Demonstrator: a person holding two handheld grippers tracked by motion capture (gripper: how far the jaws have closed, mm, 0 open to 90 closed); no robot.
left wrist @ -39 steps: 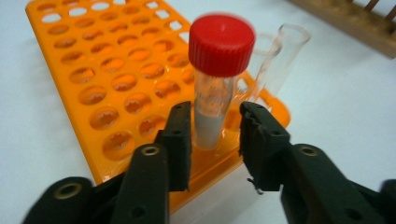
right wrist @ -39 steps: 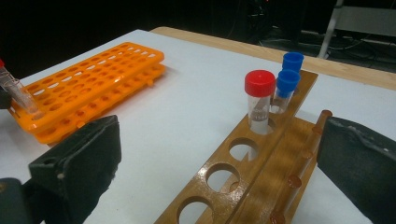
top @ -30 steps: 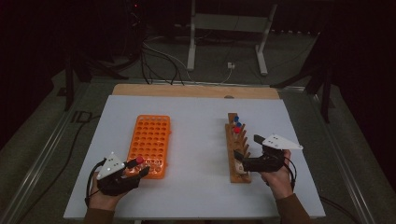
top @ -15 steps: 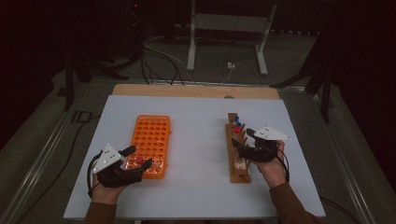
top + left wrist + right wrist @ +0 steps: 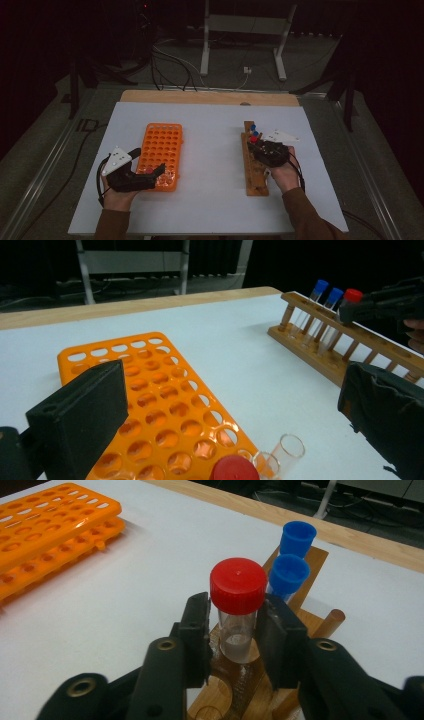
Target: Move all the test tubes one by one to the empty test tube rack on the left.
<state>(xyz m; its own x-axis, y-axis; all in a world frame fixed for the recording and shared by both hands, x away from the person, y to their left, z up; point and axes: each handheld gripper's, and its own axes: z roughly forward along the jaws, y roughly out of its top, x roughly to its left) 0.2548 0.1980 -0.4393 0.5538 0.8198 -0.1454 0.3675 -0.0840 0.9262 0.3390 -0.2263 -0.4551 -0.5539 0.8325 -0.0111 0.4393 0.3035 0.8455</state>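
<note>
A white board is laid over a wooden table, whose far edge is left uncovered. Beyond it, a grey metal stand is set on the dark floor, where black cables and a small white plug are seen.

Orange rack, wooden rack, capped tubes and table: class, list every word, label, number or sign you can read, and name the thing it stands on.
None can be read: the orange rack, wooden rack, red-capped tube, blue caps and white tabletop carry no legible print.
</note>
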